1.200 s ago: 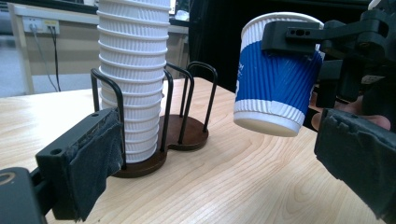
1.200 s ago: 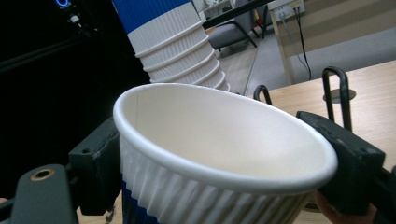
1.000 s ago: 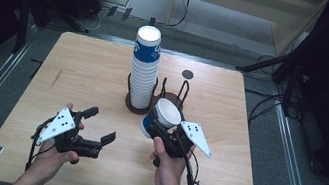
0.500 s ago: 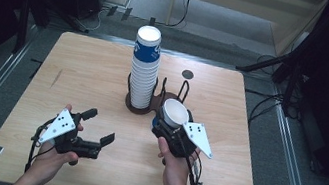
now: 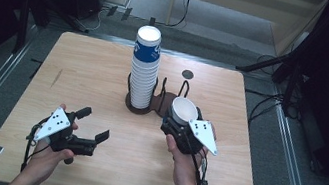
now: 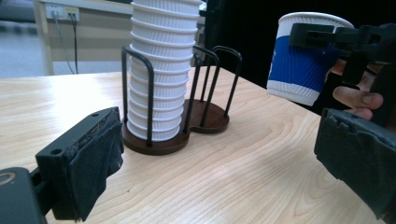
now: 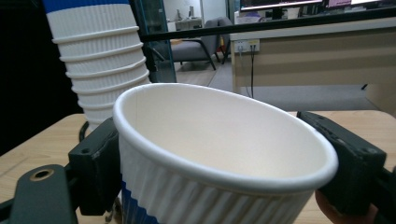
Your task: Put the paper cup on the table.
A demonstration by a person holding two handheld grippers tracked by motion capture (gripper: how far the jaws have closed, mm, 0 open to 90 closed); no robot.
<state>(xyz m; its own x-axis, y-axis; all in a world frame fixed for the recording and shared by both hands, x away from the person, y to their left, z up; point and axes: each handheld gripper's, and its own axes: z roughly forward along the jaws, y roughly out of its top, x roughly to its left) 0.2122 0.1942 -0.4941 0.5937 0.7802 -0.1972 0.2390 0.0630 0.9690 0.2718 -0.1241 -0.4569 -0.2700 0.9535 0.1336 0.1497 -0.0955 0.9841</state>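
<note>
Evenly lit table (image 5: pixel 105 72), dark surroundings, soft shadows, blurred backgrounds (both gripper views), mild glare on wood

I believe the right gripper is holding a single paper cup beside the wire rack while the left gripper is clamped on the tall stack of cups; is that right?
Not quite. The right gripper does hold a single paper cup beside the wire rack, but the left gripper is not on the tall stack of cups: its jaws stand open and empty over the table, apart from the stack, as the high view shows.
</note>
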